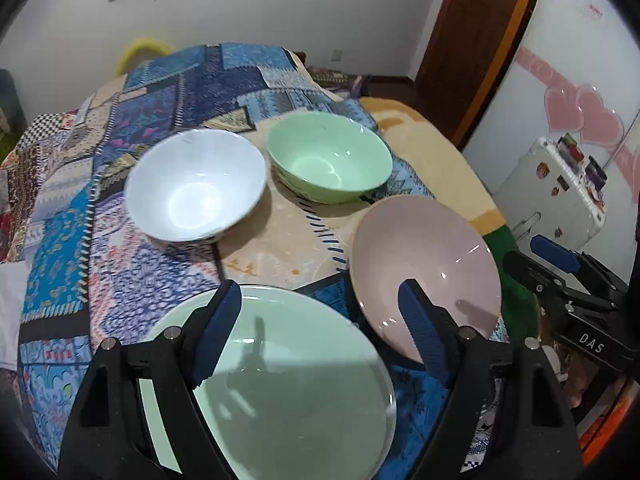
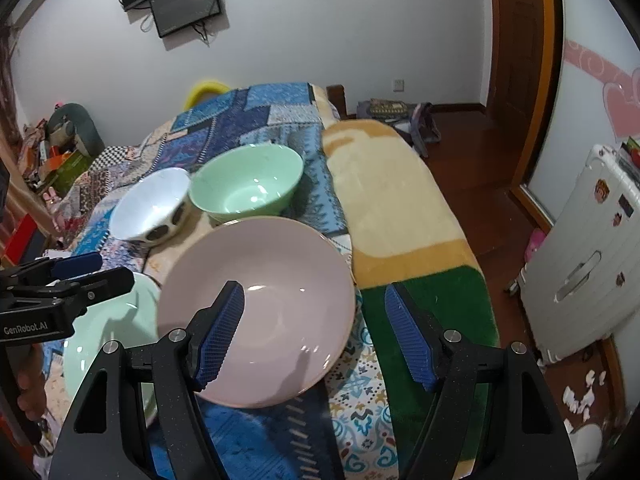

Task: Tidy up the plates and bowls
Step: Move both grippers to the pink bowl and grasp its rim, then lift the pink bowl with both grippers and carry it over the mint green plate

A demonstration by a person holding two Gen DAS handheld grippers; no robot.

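A pale green plate (image 1: 280,392) lies on the patterned cloth at the near edge, under my open left gripper (image 1: 320,320). A pink plate (image 1: 424,264) lies to its right; my open right gripper (image 2: 314,320) straddles its right rim, and it fills the middle of the right wrist view (image 2: 264,320). A white bowl (image 1: 196,184) and a green bowl (image 1: 328,156) stand side by side farther back. They also show in the right wrist view: white bowl (image 2: 150,204), green bowl (image 2: 246,188). The green plate (image 2: 108,332) shows there at left.
The dishes sit on a bed-like surface covered by a blue patchwork cloth (image 1: 160,92) and a beige and green blanket (image 2: 400,208). A white suitcase (image 2: 588,264) stands on the floor at right. A wooden door (image 2: 520,60) is behind.
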